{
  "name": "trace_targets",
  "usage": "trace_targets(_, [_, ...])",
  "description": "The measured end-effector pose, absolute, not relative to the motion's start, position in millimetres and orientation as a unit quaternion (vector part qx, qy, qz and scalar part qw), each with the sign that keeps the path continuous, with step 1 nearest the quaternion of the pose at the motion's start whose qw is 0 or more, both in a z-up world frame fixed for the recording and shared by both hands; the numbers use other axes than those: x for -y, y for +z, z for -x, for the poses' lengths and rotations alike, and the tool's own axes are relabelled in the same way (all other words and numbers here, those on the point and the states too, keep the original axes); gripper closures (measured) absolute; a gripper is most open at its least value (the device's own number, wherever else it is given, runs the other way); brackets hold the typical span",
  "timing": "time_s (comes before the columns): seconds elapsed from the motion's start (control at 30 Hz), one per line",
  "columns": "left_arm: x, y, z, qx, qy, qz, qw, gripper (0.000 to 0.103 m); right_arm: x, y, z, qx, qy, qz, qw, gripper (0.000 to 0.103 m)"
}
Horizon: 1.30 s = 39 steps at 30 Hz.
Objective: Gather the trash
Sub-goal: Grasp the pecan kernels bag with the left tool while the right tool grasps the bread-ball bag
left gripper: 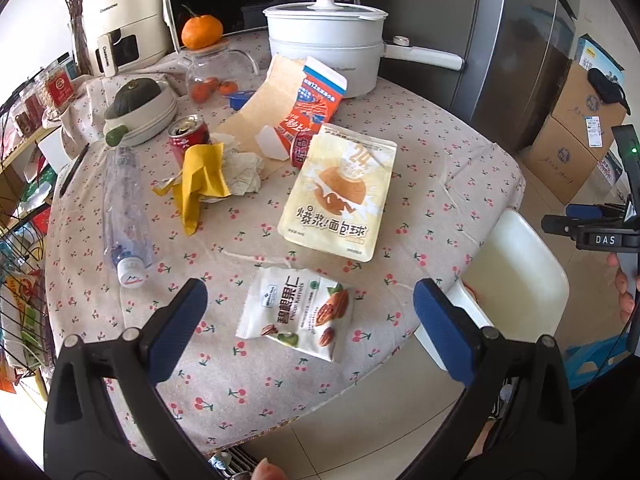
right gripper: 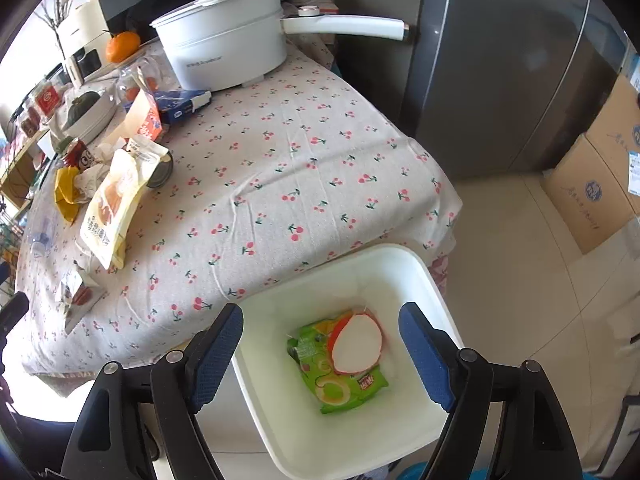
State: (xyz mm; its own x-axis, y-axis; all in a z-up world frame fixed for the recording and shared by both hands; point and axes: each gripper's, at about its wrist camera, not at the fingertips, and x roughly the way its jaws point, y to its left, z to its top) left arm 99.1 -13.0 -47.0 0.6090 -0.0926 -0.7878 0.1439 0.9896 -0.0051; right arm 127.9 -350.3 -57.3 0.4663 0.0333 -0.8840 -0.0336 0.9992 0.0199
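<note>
Left gripper [left gripper: 310, 300] wide open, empty, over pecan packet [left gripper: 296, 312] on cherry-print table [left gripper: 420, 168], right gripper [right gripper: 320, 340] wide open, empty, above white bin [right gripper: 400, 256] — green wrapper [right gripper: 340, 376] inside, beside table edge.

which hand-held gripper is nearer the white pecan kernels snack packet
Left. The left hand-held gripper hangs open right over the white pecan kernels snack packet; the right hand-held gripper is open over the white plastic bin beside the table.

Left gripper [left gripper: 310, 304]: jaws wide apart, nothing between, angled downward. Right gripper [right gripper: 320, 330]: jaws wide apart, empty, tilted down. Right gripper's handle gripped by hand [left gripper: 624, 288].
</note>
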Motion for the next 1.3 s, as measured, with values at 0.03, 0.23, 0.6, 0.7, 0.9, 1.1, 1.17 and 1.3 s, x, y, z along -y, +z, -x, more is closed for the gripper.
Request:
trace_targets(0.03, [7.9,-49.7,-100.2,-0.441,-0.065,-0.026,0.895,0.001,345.7,-55.9,-127.7,-0.514,0.024,0.003,0.857,0.020])
trace_targets(0.23, [-1.3,-76.0,-108.2,-0.483,-0.089,-0.029,0.871,0.001,320.5,-56.3,-131.2,-0.513,0.046,0.020,0.857,0.020])
trace_targets(0.6, [4.4,-125.5,-141.0,-0.551,-0.115,-0.011,0.826,0.018,299.5,-61.3,-132.1,-0.519,0.062,0.041,0.851,0.019])
trace_targets(0.7, [11.2,-128.8,-140.3,-0.547,-0.109,-0.035,0.829,0.024,298.5,-63.6,-132.9,-0.522,0.061,0.044,0.850,0.019])
trace_targets(0.9, [16.0,-123.6,-136.4,-0.539,-0.112,-0.037,0.834,0.038,294.7,-65.1,-134.5,-0.524,0.063,0.049,0.848,0.019])
trace_targets(1.1, [3.8,-110.6,-133.0,-0.533,-0.113,-0.031,0.838,0.040,284.7,-61.8,-137.5,-0.522,0.069,0.051,0.849,0.019])
trace_targets(1.17, [-3.6,-103.4,-129.7,-0.528,-0.108,-0.026,0.842,0.040,278.5,-59.4,-139.7,-0.520,0.072,0.050,0.850,0.019])
trace_targets(1.3, [-19.9,-87.4,-121.2,-0.514,-0.099,-0.011,0.852,0.040,259.7,-56.9,-147.3,-0.518,0.082,0.047,0.850,0.019])
